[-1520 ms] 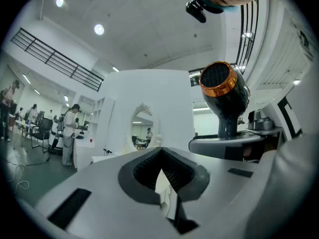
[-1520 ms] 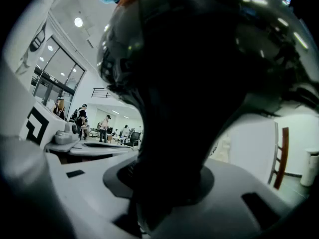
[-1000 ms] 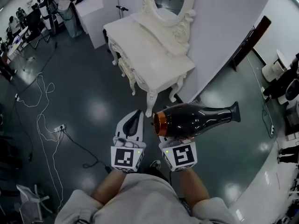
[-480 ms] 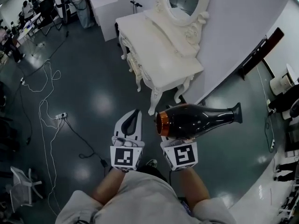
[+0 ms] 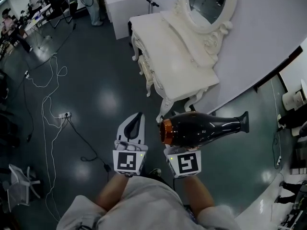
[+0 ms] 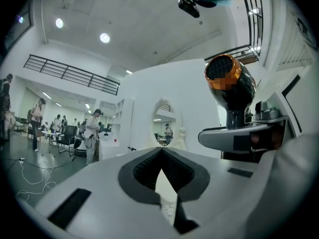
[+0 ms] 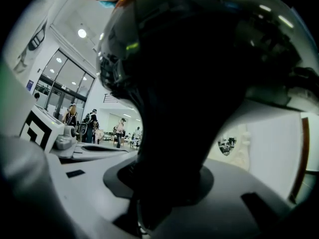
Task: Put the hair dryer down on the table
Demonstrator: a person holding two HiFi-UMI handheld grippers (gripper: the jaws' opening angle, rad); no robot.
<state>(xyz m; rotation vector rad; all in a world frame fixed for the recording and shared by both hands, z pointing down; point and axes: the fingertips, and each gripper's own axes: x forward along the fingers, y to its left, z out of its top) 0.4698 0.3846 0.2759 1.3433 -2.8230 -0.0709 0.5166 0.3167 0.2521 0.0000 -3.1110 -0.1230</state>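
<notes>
Gripping the hair dryer (image 5: 201, 127) by its handle, the right gripper (image 5: 181, 150) has its jaws set partway apart, with the pads pressed on the dark handle that fills the gap between them. The dryer's glossy black body lies roughly level above that gripper. Its orange-ringed end faces the left gripper (image 5: 136, 123) and its narrow nozzle points away to the person's right.

The left gripper is alongside, just apart from the dryer. Its jaws meet at the tips and nothing is between them.

The dryer is in the air over the dark floor (image 5: 105, 104), not on any surface. It is just short of the near corner of the white dressing table (image 5: 182, 63), whose carved leg shows right behind the orange end. An oval mirror (image 5: 211, 4) stands at the table's far edge against the white wall.

White cables (image 5: 48, 92) trail across the floor to the left, leading to a power strip (image 5: 64, 115). People stand at desks in the far left corner.
</notes>
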